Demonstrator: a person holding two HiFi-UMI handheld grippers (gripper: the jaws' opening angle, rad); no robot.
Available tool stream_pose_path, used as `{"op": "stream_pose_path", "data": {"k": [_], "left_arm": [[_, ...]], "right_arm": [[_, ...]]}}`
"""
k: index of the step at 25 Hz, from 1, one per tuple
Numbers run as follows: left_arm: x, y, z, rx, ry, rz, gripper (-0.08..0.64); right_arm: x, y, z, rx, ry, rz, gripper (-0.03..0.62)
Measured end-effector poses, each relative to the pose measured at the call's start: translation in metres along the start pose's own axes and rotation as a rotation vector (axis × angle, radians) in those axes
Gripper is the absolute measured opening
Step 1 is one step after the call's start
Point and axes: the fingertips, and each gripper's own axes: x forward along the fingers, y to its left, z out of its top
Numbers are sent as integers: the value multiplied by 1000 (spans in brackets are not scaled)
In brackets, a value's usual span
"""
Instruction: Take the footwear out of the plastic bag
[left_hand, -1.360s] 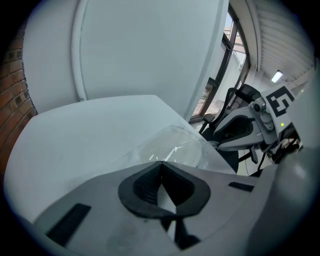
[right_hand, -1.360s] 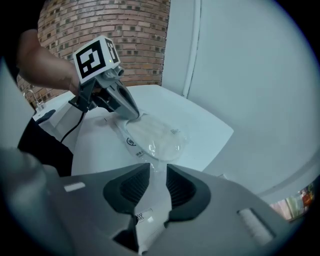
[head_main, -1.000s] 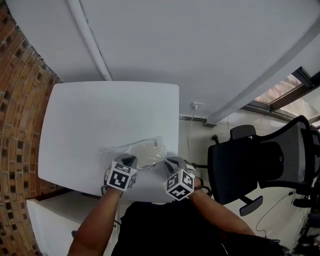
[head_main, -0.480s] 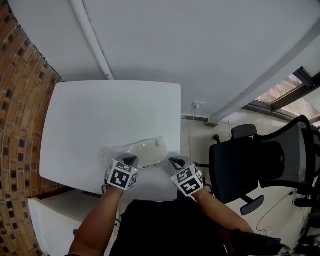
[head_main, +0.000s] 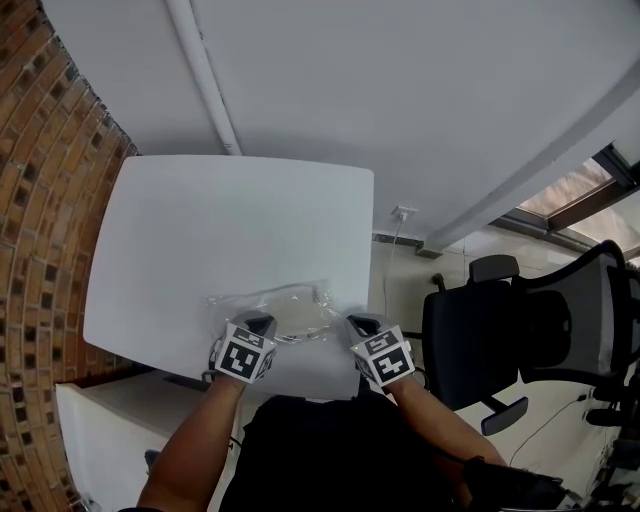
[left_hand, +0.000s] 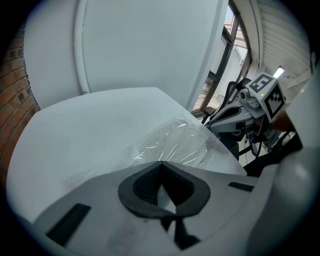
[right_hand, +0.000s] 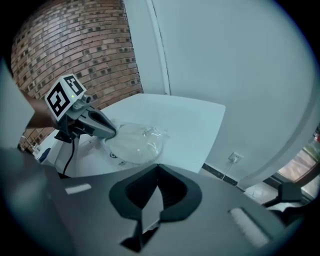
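The white slipper (left_hand: 175, 142) lies inside the plastic bag (head_main: 275, 305) on the desk (head_main: 200, 230). The left gripper (head_main: 258, 323) has its fingers clenched on the bag's edge. The right gripper (head_main: 362, 322) has just been closing its fingers, and now they are tight together. If they missed the thin plastic, pulling won't open the bag. I can't see whether they caught it, and I can't see the bag's mouth.

The plain white rectangular table (head_main: 200, 230) carried a transparent crinkled plastic bag (head_main: 275, 300) with pale glints. The white flat footwear (left_hand: 175, 142) inside showed a fine zigzag pattern. Left of the table was a red-brown brick wall (head_main: 40, 180) with pale mortar, and right of it a black mesh office chair (head_main: 520, 335).
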Motion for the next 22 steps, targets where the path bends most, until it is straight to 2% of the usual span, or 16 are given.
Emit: {"op": "stream_pose_path", "data": {"k": [6, 18, 20, 22], "left_arm": [[-8, 6, -11, -31, -2, 20, 5], [-12, 8, -15, -27, -22, 3, 5], [-12, 7, -15, -19, -31, -6, 5], [-12, 7, -16, -6, -36, -14, 5]], "right_arm": [[1, -5, -8, 46, 34, 0, 2], [-3, -15, -33, 119, 103, 23, 10], [-10, -25, -34, 138, 86, 15, 8], [-20, -29, -19, 195, 2, 49, 50]]}}
